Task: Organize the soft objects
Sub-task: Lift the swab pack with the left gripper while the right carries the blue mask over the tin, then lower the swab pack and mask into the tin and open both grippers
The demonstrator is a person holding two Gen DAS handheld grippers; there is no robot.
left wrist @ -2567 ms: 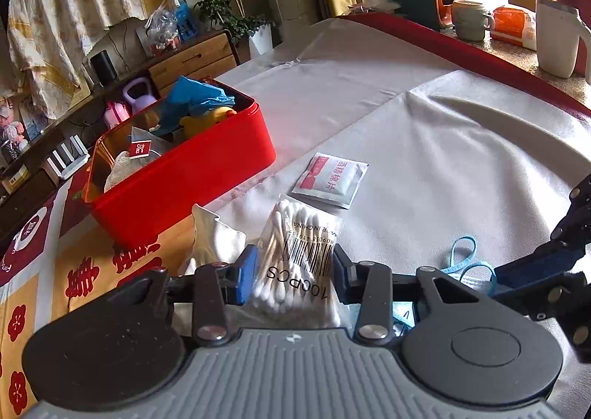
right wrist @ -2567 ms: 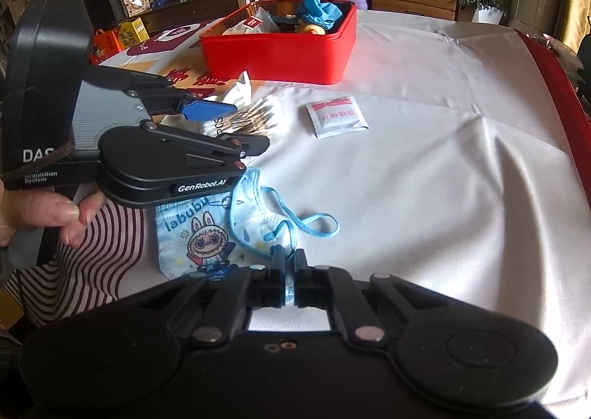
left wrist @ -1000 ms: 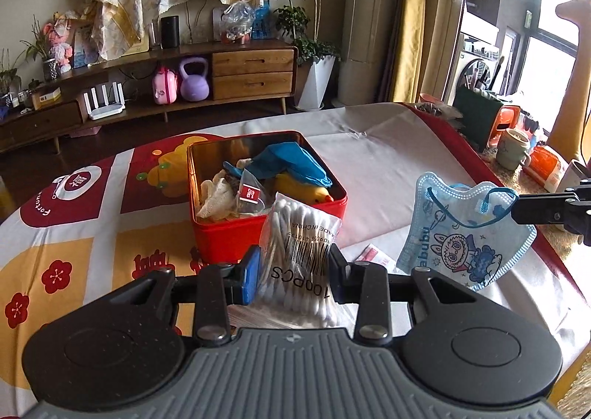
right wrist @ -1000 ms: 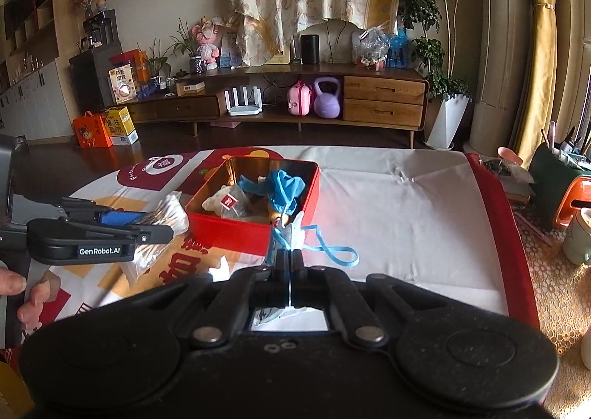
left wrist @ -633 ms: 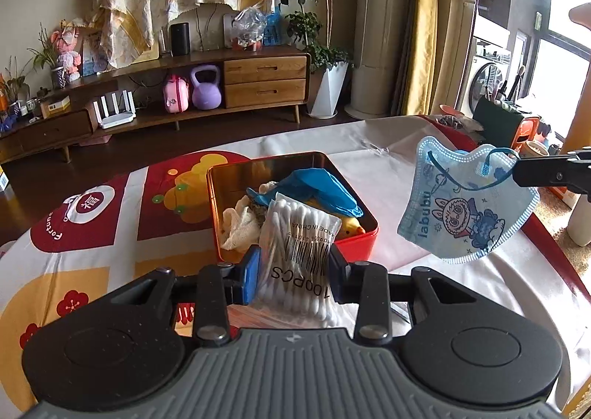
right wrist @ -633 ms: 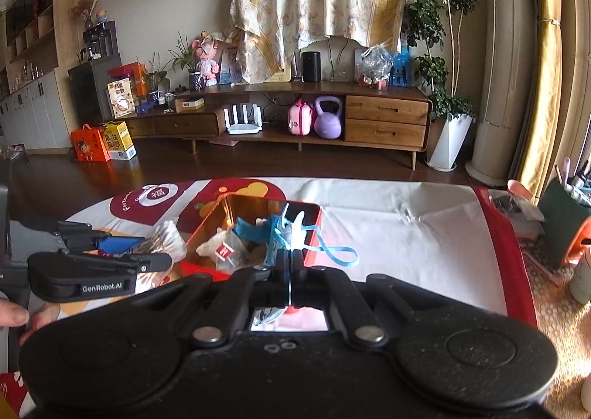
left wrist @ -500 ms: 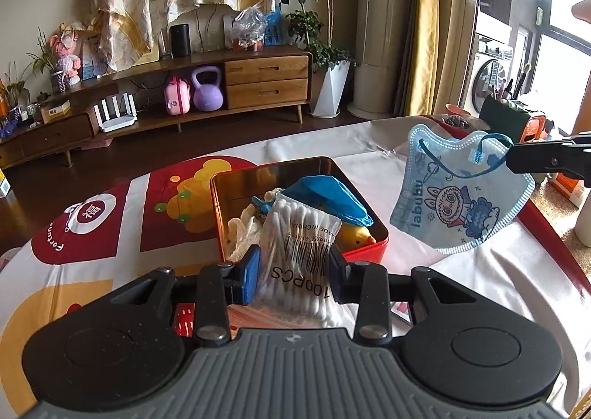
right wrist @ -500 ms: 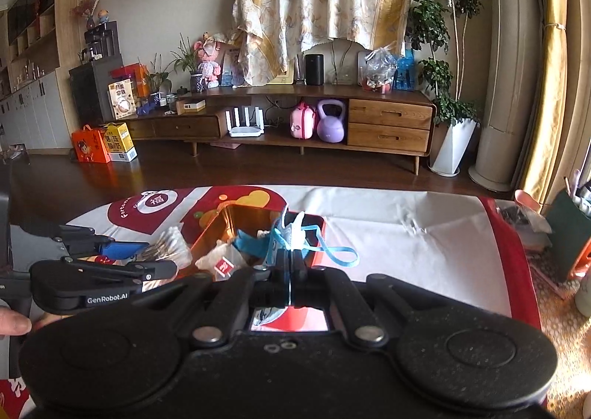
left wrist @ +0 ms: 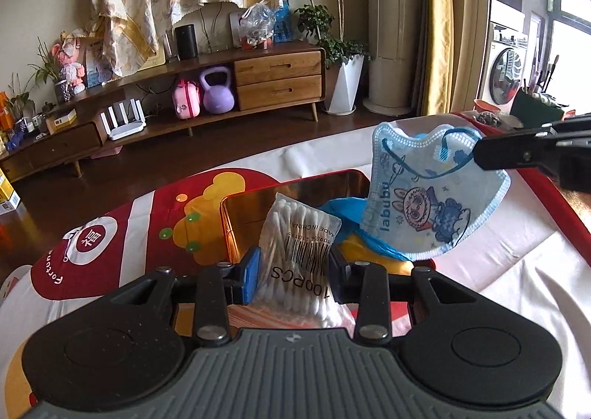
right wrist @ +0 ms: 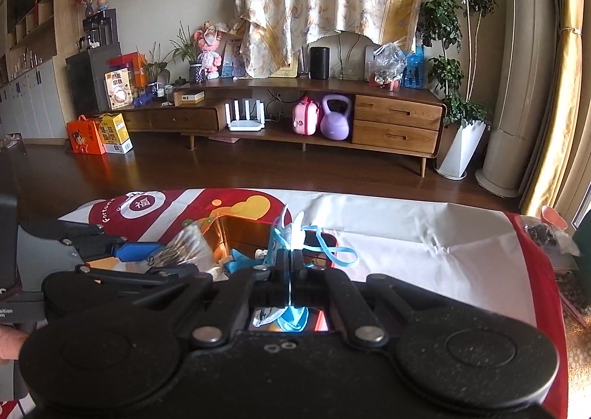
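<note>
Both loads now over red tin (left wrist: 236, 227), "100PCS" swabs (left wrist: 299, 256), "labubu" mask (left wrist: 424, 212), probably clear.

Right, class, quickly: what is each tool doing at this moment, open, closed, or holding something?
Left tool: closed on the cotton swab pack.
Right tool: closed on the blue face mask, hanging above the red box.

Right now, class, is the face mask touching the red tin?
Apart. The left wrist view shows the face mask hanging from the right claw, above the red tin.
</note>
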